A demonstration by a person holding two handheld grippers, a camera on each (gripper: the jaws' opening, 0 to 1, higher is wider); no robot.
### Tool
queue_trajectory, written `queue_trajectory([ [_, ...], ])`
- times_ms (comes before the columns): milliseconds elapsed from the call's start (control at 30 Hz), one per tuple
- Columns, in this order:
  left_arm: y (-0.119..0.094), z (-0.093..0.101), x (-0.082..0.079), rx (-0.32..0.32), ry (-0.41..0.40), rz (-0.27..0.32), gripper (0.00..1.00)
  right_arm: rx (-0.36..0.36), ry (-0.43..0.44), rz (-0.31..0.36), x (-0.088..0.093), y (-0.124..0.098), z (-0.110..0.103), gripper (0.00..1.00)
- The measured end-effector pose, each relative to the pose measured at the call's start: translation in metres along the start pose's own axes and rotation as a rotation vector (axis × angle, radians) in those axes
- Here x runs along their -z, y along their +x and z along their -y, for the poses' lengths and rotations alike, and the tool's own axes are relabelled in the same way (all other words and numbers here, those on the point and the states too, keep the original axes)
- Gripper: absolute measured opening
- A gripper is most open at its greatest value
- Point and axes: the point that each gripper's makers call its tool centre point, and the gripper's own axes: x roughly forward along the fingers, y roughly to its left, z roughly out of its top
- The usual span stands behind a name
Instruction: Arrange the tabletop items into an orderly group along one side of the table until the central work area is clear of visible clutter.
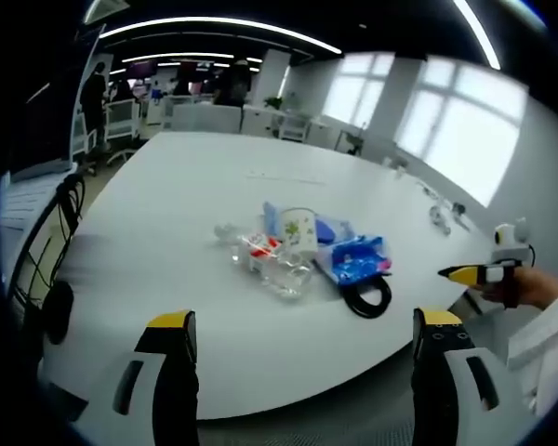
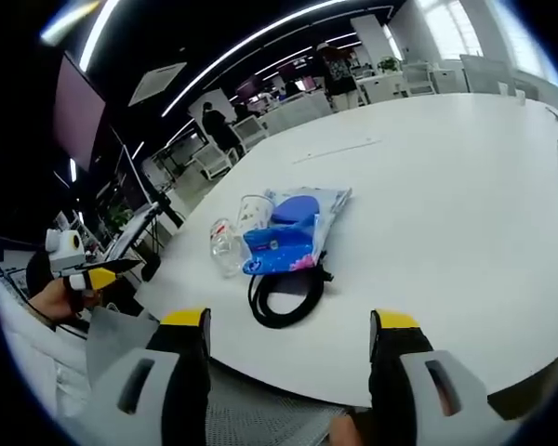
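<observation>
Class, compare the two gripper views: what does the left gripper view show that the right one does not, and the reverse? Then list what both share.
Left gripper view alone: the printed side of the cup, red-labelled clear plastic beside it, and bright windows past the table.

Right gripper view alone: the dark screen on the left, and the cable seen as a whole loop at the pile's near end.

Both: the white table, the blue packet, the cup, the cable, and each view's own open yellow-tipped gripper, holding nothing.

Open office: bright windows (image 1: 446, 121), ceiling light strips (image 1: 223, 23), white chairs (image 1: 121, 116)
</observation>
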Motion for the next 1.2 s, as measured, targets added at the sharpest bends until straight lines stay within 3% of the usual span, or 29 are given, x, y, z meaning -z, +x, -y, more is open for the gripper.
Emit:
queue_trajectory([
  [300,-0.006,0.003,0.006,-0.032,-0.014,-0.005,0.93,-0.044,-0.01,-0.014,-0.003,0.003,0.0,0.67],
  [633,-0.02,0.001,-0.01,-0.081,0.001,0.041,0.93,-0.076,-0.024,-0.013,-0.009,-0.006,0.005,0.67],
  [767,-0.024,0.003,-0.008,-0.098,-0.01,0.055,0.93,-0.089,-0.033,-0.015,-0.006,-0.011,0.005,0.67],
  [1033,-0.024,0.007,0.002,-0.081,-0.004,0.026,0.93,-0.079,0.002,0.008,0.0,-0.016,0.007,0.67],
  [1200,-0.023,0.003,-0.007,-0.08,-0.01,0.048,0.92,-0.087,-0.001,-0.007,0.001,-0.014,-0.009,0.67],
])
